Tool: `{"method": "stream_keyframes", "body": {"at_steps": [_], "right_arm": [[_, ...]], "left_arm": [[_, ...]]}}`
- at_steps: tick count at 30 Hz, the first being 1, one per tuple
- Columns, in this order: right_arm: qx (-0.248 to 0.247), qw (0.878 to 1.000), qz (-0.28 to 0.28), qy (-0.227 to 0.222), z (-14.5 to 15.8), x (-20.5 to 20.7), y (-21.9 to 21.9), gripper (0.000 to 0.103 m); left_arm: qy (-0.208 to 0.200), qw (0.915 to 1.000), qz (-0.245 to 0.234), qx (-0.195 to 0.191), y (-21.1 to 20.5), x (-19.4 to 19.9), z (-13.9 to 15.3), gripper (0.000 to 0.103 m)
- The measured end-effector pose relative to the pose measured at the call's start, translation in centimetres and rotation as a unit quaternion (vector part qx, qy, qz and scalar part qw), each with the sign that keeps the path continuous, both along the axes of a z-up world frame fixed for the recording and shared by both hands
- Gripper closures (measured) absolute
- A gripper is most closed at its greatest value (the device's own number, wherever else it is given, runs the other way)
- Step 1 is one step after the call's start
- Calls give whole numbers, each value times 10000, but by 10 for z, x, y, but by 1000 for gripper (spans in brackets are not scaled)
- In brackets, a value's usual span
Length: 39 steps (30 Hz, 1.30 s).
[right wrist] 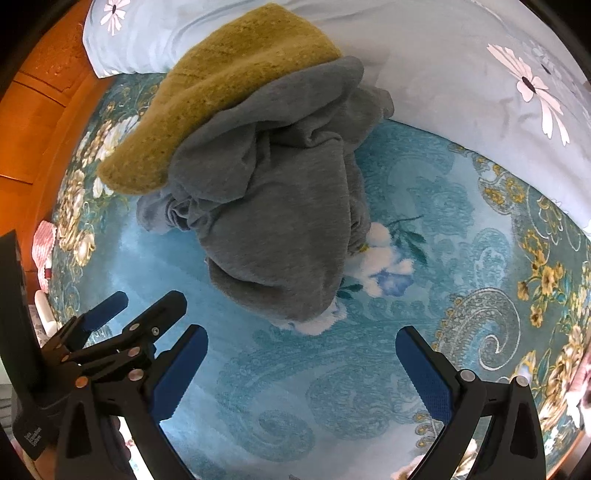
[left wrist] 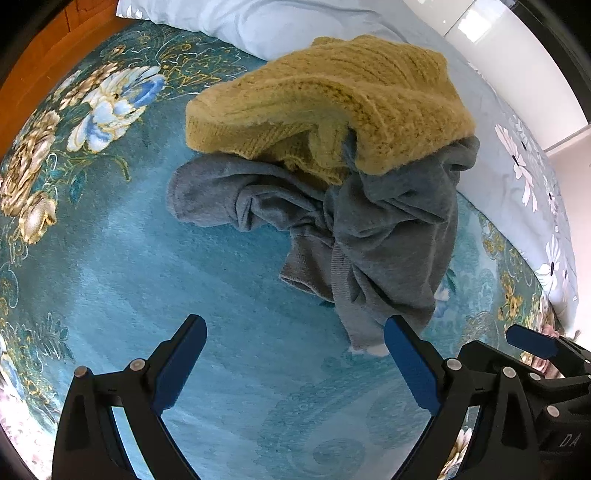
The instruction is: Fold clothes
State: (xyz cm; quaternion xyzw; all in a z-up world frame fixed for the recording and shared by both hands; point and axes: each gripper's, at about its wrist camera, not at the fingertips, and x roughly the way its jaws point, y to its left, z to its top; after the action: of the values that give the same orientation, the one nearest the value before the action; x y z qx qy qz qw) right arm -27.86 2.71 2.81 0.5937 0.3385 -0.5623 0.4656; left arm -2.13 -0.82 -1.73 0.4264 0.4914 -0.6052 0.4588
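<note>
A crumpled grey sweatshirt [left wrist: 376, 236] lies in a heap on the teal floral bedspread [left wrist: 129, 258]. A mustard-yellow knitted sweater [left wrist: 332, 99] lies bunched partly on top of it at the far side. My left gripper [left wrist: 295, 332] is open and empty, just short of the grey garment's near hem. In the right wrist view the grey sweatshirt [right wrist: 273, 206] and yellow sweater [right wrist: 221, 85] lie ahead of my right gripper [right wrist: 301, 343], which is open and empty near the heap's front edge. The two grippers hover side by side.
A light blue floral quilt [right wrist: 461, 92] lies behind and to the right of the heap. A pillow [left wrist: 277, 22] lies at the back. A wooden bed frame [right wrist: 37, 122] runs along the left. The bedspread [right wrist: 369, 387] spreads in front.
</note>
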Motion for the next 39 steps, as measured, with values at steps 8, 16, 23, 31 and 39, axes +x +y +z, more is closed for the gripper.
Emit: {"method": "stream_keyframes", "body": {"at_steps": [8,16,23,31,39], "right_arm": [[45,10000,-55,29,-1,-5,4,0],[36,9999,-119,70,3,-14,8,0],[17,9998,-180,13,6,-17,11,0],[-79,9993,-364,18,13,-32,30,0],[27,9937,-1107,150,25,-74,91,0]], "left_arm": [[40,10000,-47,72,0,-6,-2,6],[100,9999,-85,109,0,-15,-2,6],[63,9998,-134,117,1,-16,0,6],[193,9992,-115,334,-9,-23,-6,6],[415,9973,-108,594,-34,-59,-21,43]]}}
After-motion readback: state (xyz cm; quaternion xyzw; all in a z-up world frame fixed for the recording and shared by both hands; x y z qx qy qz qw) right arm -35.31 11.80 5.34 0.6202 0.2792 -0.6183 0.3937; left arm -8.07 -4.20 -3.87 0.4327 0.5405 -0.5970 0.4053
